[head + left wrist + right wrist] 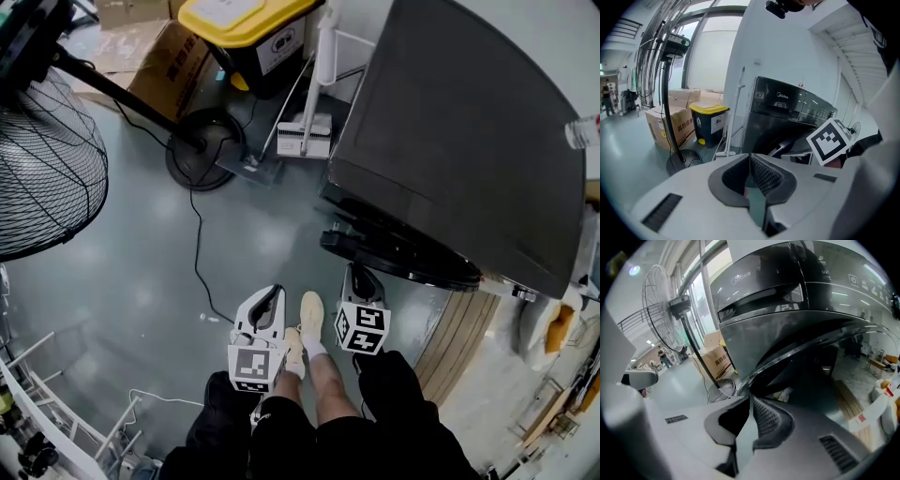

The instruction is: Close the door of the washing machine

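Observation:
The dark grey washing machine stands at the right of the head view. Its round door hangs open off the front, low down. My right gripper is just in front of the door's rim, jaws together with nothing between them. In the right gripper view the door's curved rim arcs close above my right gripper, and pale laundry shows in the opening behind. My left gripper hangs to the left, away from the machine, also shut and empty. Its own view has the left gripper facing the machine.
A standing fan with a round base and a trailing cable fills the left. A yellow-lidded bin, cardboard boxes and a white mop stand beside the machine. A wooden pallet lies at right; my own shoe is below.

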Demonstrator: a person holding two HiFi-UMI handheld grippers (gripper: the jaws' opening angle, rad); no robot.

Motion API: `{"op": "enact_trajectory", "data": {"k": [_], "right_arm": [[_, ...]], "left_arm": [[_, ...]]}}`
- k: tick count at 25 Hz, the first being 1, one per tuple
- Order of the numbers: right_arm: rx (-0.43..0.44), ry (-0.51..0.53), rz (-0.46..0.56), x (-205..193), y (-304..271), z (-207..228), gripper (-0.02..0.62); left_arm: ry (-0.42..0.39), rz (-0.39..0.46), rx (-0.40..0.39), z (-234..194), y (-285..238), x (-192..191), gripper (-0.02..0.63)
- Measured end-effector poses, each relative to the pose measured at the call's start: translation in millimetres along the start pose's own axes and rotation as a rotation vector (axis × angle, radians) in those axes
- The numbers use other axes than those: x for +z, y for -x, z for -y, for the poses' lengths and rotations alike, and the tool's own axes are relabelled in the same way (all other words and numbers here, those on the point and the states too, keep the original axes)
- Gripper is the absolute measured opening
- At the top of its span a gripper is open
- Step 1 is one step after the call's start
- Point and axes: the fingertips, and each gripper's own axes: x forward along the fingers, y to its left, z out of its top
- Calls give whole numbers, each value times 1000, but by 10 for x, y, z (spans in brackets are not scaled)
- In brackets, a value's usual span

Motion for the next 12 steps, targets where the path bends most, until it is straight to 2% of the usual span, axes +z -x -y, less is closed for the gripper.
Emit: {"op": "enact_trajectory", "data": {"k": [12], "right_arm": [[-30,33,18,271,-200,170,18]], "left_arm": [[7,-5,15,-64,-74,51,31]]}}
